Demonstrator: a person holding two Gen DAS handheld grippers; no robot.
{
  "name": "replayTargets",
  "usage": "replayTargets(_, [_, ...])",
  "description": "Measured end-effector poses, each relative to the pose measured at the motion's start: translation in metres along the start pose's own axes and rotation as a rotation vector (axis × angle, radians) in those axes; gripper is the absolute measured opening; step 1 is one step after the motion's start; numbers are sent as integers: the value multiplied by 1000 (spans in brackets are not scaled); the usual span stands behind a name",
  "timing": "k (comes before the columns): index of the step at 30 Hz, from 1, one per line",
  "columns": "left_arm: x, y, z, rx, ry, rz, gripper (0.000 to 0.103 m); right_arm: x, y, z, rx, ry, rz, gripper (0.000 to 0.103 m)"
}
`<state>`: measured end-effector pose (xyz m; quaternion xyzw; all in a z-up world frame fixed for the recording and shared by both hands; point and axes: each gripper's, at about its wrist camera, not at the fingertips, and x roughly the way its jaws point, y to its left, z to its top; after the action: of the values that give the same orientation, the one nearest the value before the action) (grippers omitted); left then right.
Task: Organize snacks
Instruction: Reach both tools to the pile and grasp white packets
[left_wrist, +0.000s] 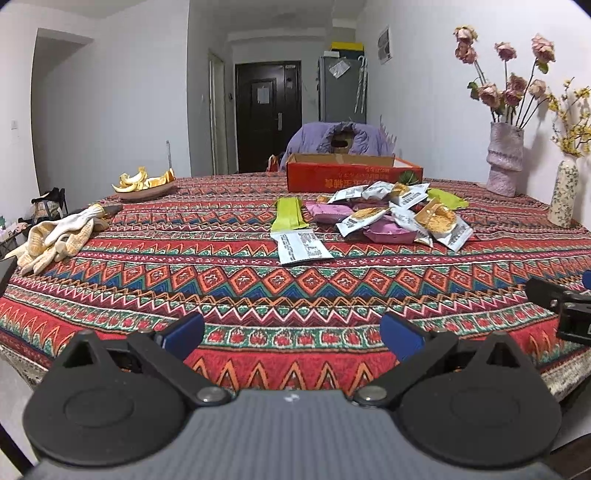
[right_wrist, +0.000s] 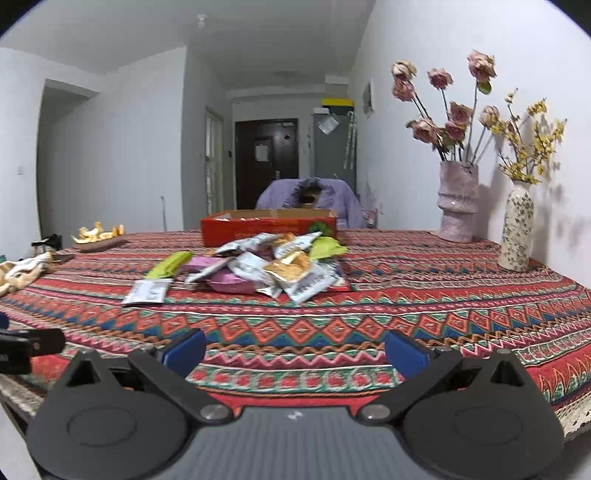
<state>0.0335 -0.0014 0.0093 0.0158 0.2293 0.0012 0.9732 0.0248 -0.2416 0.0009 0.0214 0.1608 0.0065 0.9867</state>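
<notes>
A pile of snack packets (left_wrist: 399, 216) in white, pink and green lies mid-table on the patterned cloth, also in the right wrist view (right_wrist: 266, 267). A green packet (left_wrist: 287, 218) and a white packet (left_wrist: 301, 248) lie apart at its left. A red cardboard box (left_wrist: 351, 173) stands open behind the pile, also in the right wrist view (right_wrist: 269, 226). My left gripper (left_wrist: 291, 334) is open and empty above the table's near edge. My right gripper (right_wrist: 295, 349) is open and empty, to the right of the left one.
A plate of fruit peels (left_wrist: 146, 184) and cloth gloves (left_wrist: 55, 236) lie at the left. Two vases of flowers (right_wrist: 458, 201) (right_wrist: 517, 229) stand at the right by the wall. A chair with a purple jacket (left_wrist: 340, 138) is behind the table.
</notes>
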Motion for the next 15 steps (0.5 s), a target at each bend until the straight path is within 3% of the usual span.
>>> replayTargets(15, [73, -5, 41, 30, 75, 28, 103, 72, -4, 26, -9, 80, 52, 103])
